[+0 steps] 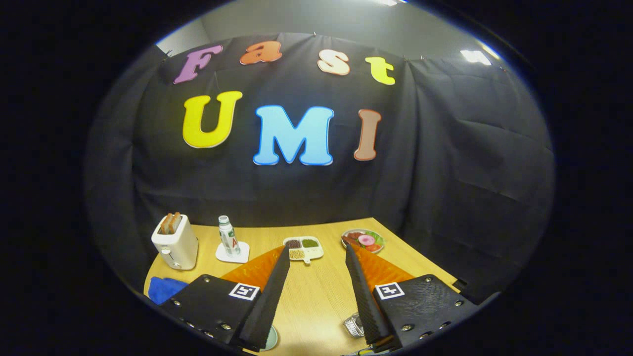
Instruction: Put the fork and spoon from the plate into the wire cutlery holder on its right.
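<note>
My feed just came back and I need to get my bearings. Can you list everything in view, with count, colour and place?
table: one, light wood, under everything.
toaster: one, cream, two slices of toast in it, far back beyond the left finger.
bottle: one, clear with white cap, upright on a white coaster, beside the toaster.
divided dish: one, white, dark, green and pale fillings, straight ahead beyond the fingers.
plate of food: one, red, pink and green food, beyond the right finger.
cloth: one, blue, near table edge in front of the toaster.
wire object: one, silvery, partly hidden by the right finger; identity unclear.
round rim: one, pale green, under the left finger, mostly hidden.
tongs: one pair, open, empty, above the table.
</note>
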